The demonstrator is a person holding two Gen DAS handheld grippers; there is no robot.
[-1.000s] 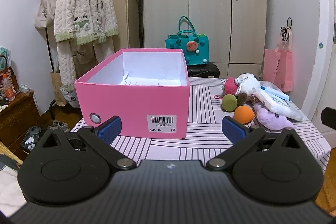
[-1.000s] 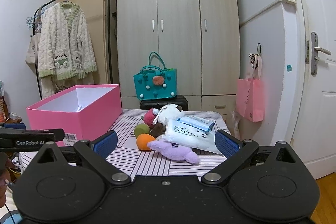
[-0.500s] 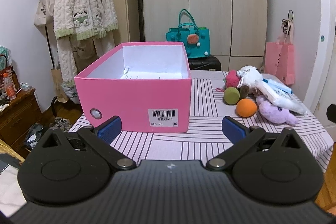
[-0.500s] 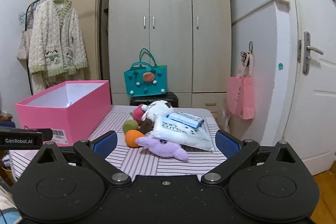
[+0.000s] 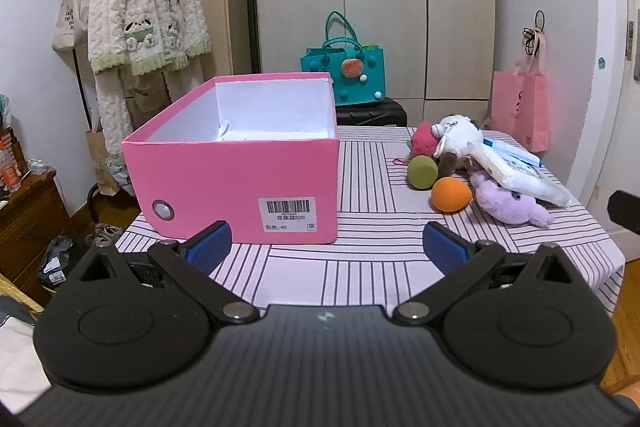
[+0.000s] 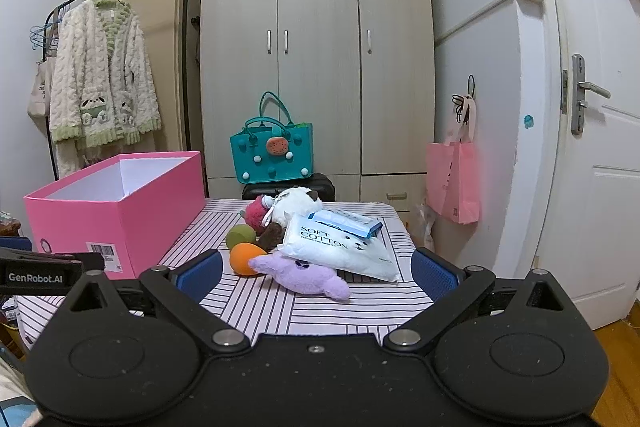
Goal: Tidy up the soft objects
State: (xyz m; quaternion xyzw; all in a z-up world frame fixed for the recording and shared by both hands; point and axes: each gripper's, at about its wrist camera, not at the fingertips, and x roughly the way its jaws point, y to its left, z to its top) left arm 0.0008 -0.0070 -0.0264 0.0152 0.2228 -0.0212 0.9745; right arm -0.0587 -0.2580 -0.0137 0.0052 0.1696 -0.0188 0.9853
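Both grippers level, fingers [image 5: 208, 245] spread, facing table [image 5: 360, 227]

The white pack [image 6: 338, 247] in the middle of the right wrist view reads "SOFT COTTON", with a smaller line beneath too fine to read. At the left edge, the left gripper [image 6: 48, 273] bears "GenRobot.AI". The pink box [image 5: 236, 183] carries a barcode label [image 5: 289, 213] with "40" at lower centre; its other characters are unclear.
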